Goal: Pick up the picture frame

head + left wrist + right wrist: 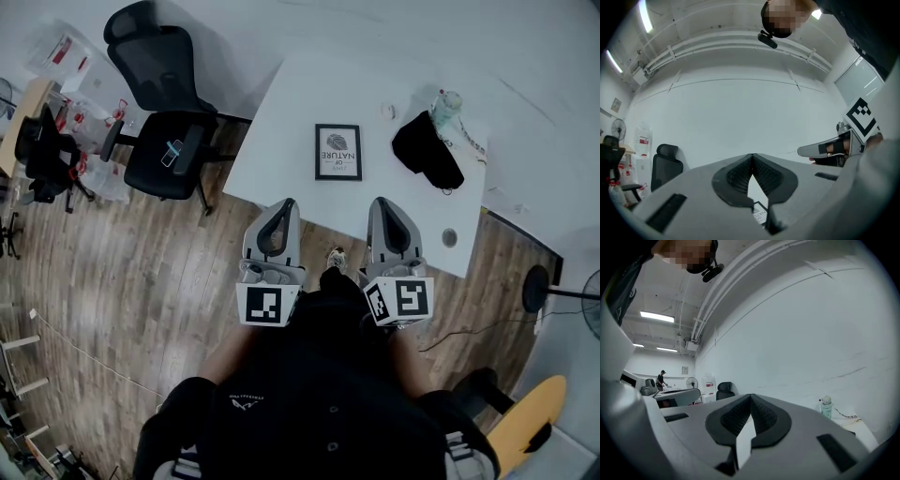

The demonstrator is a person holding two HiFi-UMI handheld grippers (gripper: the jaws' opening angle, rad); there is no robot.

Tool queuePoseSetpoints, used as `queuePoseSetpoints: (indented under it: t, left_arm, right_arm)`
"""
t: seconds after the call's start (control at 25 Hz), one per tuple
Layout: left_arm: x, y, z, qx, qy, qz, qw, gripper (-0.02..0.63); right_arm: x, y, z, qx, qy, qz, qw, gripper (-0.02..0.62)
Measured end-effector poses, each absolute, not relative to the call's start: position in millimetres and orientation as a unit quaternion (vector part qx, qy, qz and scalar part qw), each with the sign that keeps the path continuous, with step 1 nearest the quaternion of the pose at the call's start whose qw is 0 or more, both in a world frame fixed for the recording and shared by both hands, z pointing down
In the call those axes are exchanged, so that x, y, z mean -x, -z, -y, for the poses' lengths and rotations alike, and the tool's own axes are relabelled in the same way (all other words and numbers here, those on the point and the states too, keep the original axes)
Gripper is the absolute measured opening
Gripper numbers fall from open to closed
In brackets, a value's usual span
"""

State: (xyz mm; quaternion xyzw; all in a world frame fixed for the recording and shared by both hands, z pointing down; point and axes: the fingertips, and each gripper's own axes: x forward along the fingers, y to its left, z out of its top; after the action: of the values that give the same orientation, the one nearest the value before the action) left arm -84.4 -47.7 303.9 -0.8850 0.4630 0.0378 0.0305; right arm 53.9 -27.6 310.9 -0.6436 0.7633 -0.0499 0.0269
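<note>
Dark clothing on the person's body fills the bottom of the head view, and just past it both tools point level toward the table. Seen along its own jaws, the left gripper (752, 155) has its tips pressed together with nothing between them. The right gripper (751, 395) is the same, closed up and empty. From above, their tips reach about to the near edge of the white table (281, 103).

Farther in, roughly between the lines of the two grippers, the picture frame (338, 152) lies flat on its back, face up, apart from both tools. To its right sit a black cloth (427, 150) and a bottle (446, 107), near it but not touching.

I judge the frame light and stiff, with a smooth dark border that may slip and a front that may be glass, so fragile. Lying flat, it offers little to bite. The best hold looks like the border at one side edge, once the jaws are opened.
</note>
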Motion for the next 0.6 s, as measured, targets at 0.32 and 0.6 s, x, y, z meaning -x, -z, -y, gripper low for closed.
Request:
queuePoseSetpoints:
  t: [0.32,0.6]
  left_arm:
    - [34.2,-304.3,80.4,0.878,-0.046,-0.475,0.039,0.006]
    - [25.2,-314.5,104.6,0.864,-0.030,-0.501,0.034,0.006]
  right_arm:
    - [-109.9,-310.0,67.3,0.634,0.042,-0.771,0.033,-0.002]
    - [-131.1,-327.8,97.7,0.627,0.073,-0.776,0.023,-0.002]
